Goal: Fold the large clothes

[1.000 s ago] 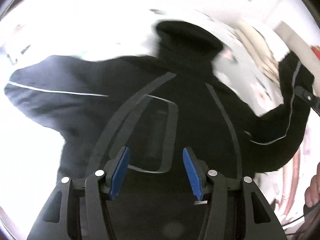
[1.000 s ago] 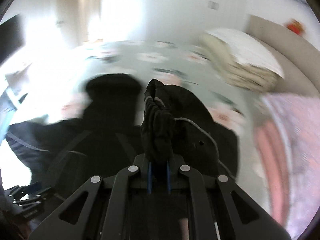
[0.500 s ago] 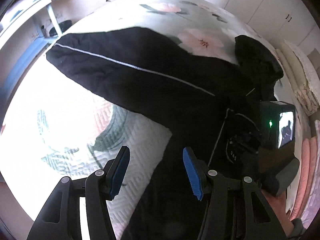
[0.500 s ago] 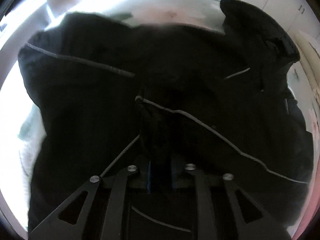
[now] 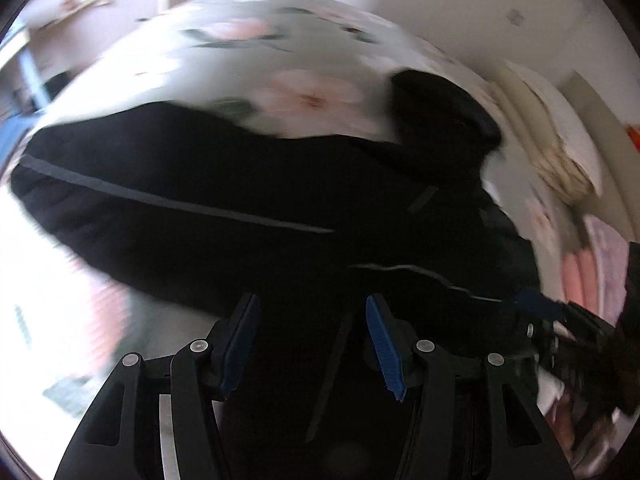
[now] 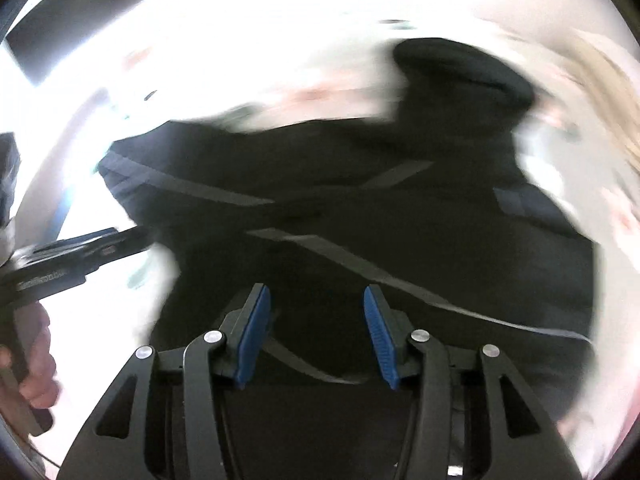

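Observation:
A large black jacket with thin grey stripes lies spread on a floral bedspread; its hood points to the far side and one sleeve stretches left. It fills the right wrist view too. My left gripper is open and empty above the jacket's near part. My right gripper is open and empty above the folded-in sleeve. The right gripper shows at the right edge of the left wrist view; the left one at the left of the right wrist view.
Folded cream bedding is stacked at the bed's far right. Pink and lilac fabric lies along the right side. A blue chair or frame stands off the bed at far left. Both views are motion-blurred.
My right gripper has let go of the sleeve it held and now stands open; the sleeve lies folded across the jacket's body. Both grippers have swung back over the near part.

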### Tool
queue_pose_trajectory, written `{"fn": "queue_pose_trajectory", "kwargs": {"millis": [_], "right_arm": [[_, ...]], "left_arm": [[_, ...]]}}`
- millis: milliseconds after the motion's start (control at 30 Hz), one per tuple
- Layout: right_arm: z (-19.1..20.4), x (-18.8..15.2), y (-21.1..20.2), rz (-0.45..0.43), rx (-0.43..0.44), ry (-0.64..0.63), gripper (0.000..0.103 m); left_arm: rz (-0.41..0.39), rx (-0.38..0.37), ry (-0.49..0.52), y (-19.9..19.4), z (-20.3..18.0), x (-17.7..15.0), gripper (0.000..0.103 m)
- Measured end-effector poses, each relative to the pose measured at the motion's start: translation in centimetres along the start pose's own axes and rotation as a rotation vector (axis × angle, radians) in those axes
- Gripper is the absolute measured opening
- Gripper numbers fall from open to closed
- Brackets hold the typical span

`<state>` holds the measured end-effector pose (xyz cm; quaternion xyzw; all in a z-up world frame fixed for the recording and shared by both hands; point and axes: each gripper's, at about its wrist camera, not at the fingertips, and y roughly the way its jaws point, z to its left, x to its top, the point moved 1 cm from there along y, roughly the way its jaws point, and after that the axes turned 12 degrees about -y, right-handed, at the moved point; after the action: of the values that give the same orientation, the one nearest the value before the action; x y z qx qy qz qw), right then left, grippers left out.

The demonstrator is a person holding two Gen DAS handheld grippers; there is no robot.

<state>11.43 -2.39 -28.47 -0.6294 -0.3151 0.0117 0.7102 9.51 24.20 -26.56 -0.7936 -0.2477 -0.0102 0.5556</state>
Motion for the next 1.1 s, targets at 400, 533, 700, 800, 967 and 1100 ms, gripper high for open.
{"fn": "queue_pose_trajectory", "kwargs": {"millis": [400,533,700,800,967,1100], "right_arm": [[-13.4,-7.5,10.3,0.221,-0.160,0.243,0.049],[-12.4,-7.2,10.0,0.219,-0.203,0.201,0.049],[-13.0,-7.0,9.2,0.228,-0.167,0.231,0.049],[-12.9,-5.8,7.9,0.207,-0.111,0.262,0.049],[-12.3,-2.8,4.3,0.094,-0.091,0.269,0.049],[-11.9,-1.6,5.1,0.071,-0.129,0.259,0.056]], "left_arm": [[0.196,-0.083,-0.033,12.1,-2.7,1.8,0.057],[0.208,-0.164,-0.107,13.3,-1.6,1.9,0.039],[0.139,-0.244,-0.131,11.0,-2.0,2.6,0.016],[0.036,-0.287,-0.119,7.0,-2.9,4.3,0.015],[-0.013,-0.220,-0.122,5.1,-0.3,6.5,0.016],[0.102,-0.109,-0.163,10.4,3.4,5.8,0.019]]}}
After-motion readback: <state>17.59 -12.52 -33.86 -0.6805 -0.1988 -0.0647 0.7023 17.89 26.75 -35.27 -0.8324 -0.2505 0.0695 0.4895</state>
